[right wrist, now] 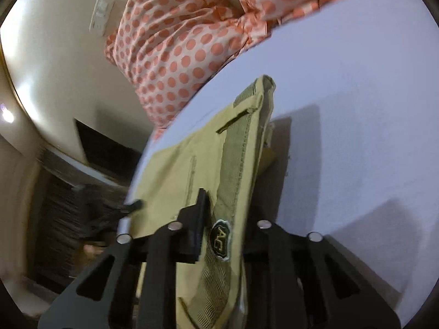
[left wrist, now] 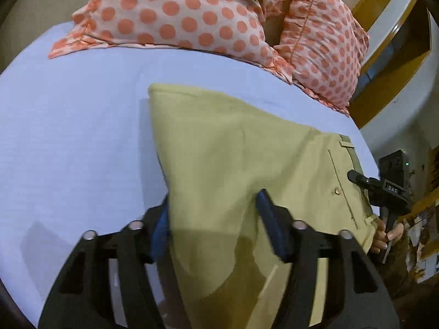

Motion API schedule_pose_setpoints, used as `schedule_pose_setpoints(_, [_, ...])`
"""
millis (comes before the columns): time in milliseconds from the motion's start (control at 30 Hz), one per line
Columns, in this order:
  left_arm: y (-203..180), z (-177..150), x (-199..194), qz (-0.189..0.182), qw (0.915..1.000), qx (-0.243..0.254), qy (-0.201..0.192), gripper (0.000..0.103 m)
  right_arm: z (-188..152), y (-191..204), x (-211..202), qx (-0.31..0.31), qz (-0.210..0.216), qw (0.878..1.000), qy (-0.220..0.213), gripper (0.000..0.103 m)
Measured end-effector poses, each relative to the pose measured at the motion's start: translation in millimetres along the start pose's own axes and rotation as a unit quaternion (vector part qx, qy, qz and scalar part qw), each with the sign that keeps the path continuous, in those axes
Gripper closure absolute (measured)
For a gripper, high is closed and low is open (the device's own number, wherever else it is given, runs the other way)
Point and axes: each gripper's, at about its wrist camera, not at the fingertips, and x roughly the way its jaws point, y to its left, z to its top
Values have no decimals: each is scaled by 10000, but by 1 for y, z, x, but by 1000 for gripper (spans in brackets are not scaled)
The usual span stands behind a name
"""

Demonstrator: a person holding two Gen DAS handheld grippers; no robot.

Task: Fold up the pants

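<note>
Across the lower middle of both frames, I see the khaki pants point(left wrist: 236, 170) draped over the pale bed sheet point(left wrist: 76, 126). My left hand-held gripper point(left wrist: 214, 219) straddles cloth, its grip uncertain; my right hand-held gripper point(right wrist: 223, 235) pinches the waistband. Dotted pillows point(left wrist: 175, 13) lie upper frame.

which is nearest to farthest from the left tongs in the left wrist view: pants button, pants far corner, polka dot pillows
1. pants button, just right of the left tongs.
2. pants far corner, ahead on the sheet.
3. polka dot pillows, at the bed's far end.
</note>
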Motion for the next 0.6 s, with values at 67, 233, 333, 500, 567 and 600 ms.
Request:
schedule_pose_setpoints(67, [-1,2,3,-46,9999,-73,137,86,2,-1,0,126,207,9997,25,88])
schedule_pose_setpoints(233, [-24,37,-6,118,9992,299,-250,94,31,28,-10,-124,503,9984,-243,91])
schedule_pose_setpoints(333, [-43,70,0,371,9961,509,-612,94,64,42,-19,-307,350,9972,-583,94])
schedule_pose_setpoints(500, [-50,112,53,2022,9758,602,-569,84,108,36,-6,-545,-1607,9816,-880,87])
schedule_pose_setpoints(567, [-45,102,46,2285,9697,615,-599,83,106,32,-10,-490,-2151,9719,-816,85])
schedule_pose_setpoints(600, [-45,96,37,2243,9696,667,-713,76,99,33,-21,-538,-2012,9731,-980,77])
